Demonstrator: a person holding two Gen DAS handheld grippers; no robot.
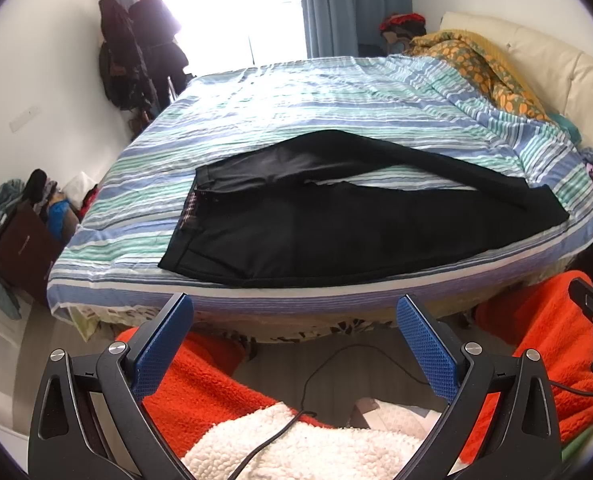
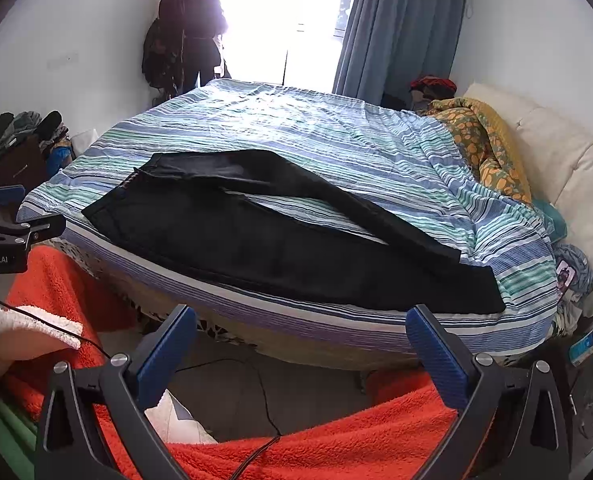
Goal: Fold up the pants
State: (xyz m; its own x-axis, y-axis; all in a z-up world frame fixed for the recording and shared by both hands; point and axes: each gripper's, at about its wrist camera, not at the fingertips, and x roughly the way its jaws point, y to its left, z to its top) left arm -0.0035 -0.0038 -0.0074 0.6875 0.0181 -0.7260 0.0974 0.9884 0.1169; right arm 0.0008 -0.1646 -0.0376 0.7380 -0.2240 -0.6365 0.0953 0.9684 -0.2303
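Black pants (image 1: 320, 220) (image 2: 280, 236) lie spread flat near the front edge of a bed with a blue, green and white striped cover (image 1: 296, 104) (image 2: 336, 148). The waistband is at the left, and the two legs run to the right with a gap of bedcover between them. My left gripper (image 1: 296, 312) hangs open below the bed's front edge, short of the pants, with nothing between its blue pads. My right gripper (image 2: 301, 322) is open too, below the bed edge under the leg ends. The left gripper's body (image 2: 4, 228) shows at the left of the right wrist view.
Orange fleece clothing of the person (image 1: 200, 384) (image 2: 336, 440) and a black cable (image 1: 320, 364) fill the space below the grippers. An orange patterned blanket (image 1: 480, 68) and cream headboard (image 1: 568, 76) lie at the right. Coats (image 1: 136, 48) hang by the window; clutter (image 1: 20, 220) sits at left.
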